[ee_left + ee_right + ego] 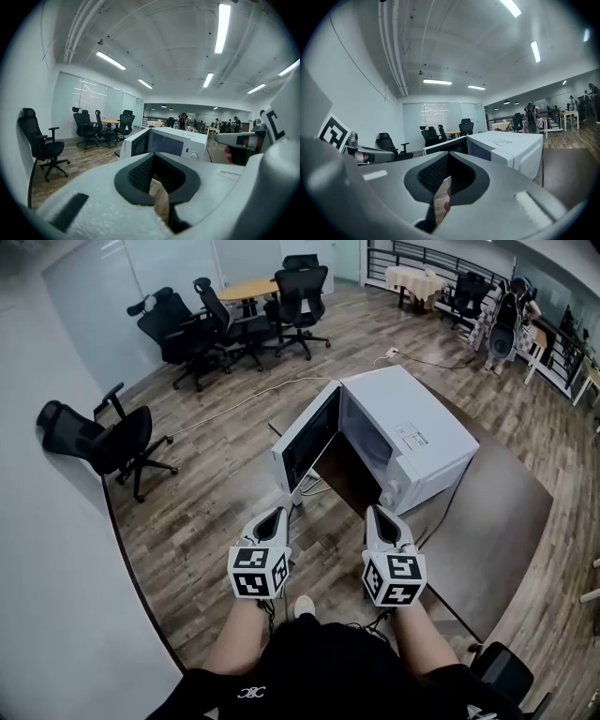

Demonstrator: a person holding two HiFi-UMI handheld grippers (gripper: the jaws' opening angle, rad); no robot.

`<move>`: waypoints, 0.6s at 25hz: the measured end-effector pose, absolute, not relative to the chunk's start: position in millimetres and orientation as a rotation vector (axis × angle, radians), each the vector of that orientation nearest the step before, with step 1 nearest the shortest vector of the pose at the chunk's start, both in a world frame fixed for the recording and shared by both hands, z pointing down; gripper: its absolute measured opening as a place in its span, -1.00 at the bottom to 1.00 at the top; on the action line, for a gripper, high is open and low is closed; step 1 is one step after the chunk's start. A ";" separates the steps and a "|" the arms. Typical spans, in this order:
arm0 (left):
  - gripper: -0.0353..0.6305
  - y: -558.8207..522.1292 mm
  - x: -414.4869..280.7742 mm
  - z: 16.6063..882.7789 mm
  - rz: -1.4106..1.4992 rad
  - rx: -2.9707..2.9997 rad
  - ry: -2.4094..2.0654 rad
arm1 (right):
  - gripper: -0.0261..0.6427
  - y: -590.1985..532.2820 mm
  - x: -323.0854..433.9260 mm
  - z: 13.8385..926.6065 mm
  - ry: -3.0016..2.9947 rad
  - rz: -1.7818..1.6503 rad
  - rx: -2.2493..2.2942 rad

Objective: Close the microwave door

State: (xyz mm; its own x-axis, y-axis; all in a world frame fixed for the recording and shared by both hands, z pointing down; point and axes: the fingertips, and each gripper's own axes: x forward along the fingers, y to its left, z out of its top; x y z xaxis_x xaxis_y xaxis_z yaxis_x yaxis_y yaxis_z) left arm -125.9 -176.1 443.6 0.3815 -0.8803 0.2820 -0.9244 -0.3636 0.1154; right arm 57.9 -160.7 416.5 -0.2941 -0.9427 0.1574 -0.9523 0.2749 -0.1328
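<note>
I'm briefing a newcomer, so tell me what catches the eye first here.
The white microwave on the dark table, mid-frame in the head view, stands with its door swung wide open leftward. Just below it, the left claw and right claw, both shut and empty, point toward it without touching. Black office chairs dot the wood floor at upper left.

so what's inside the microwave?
Through the white box-shaped microwave's open door only bare pale cavity wall shows; its floor is hidden under the roof.
</note>
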 end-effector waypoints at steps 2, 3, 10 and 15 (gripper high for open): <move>-0.87 -195.6 -136.0 448.0 0.262 2.382 -1.587 | -0.89 -176.4 52.3 416.7 -2.459 0.310 1.842; -0.87 -204.8 -140.8 450.6 0.271 2.379 -1.581 | -0.89 -183.6 50.2 417.4 -2.452 0.313 1.847; -0.87 -271.6 -165.9 466.4 0.332 2.410 -1.517 | -0.89 -236.0 38.4 426.7 -2.398 0.344 1.908; -0.87 -310.2 -187.4 484.4 0.348 2.417 -1.468 | -0.89 -264.3 19.5 438.4 -2.361 0.351 1.923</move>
